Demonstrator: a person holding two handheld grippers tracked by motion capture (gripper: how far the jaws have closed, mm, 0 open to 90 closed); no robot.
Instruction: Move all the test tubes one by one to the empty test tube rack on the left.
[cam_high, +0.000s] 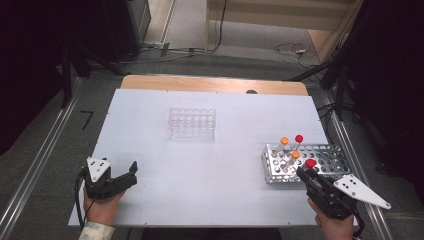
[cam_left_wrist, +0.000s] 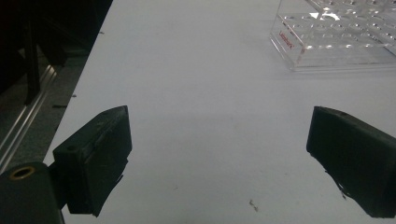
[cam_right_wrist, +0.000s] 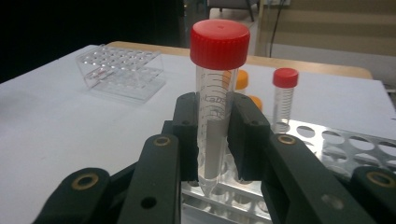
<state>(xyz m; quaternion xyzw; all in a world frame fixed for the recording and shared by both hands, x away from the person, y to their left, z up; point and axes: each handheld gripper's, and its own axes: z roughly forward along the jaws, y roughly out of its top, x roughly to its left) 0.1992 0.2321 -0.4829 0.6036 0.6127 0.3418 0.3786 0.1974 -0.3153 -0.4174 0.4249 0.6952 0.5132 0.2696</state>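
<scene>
From above, the right gripper (cam_high: 306, 172) lifts a red-capped tube (cam_high: 310, 163) at the metal rack (cam_high: 327, 167), the left gripper (cam_left_wrist: 219, 154) idles with jaws wide, and the right gripper view shows the jaws clamping the tube upright, likely bound for the clear rack (cam_right_wrist: 120, 70).

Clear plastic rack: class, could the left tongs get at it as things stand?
Probably yes. The left tongs stand open, holding nothing, and bare white table lies between them and the clear plastic rack; nothing blocks the way.
</scene>
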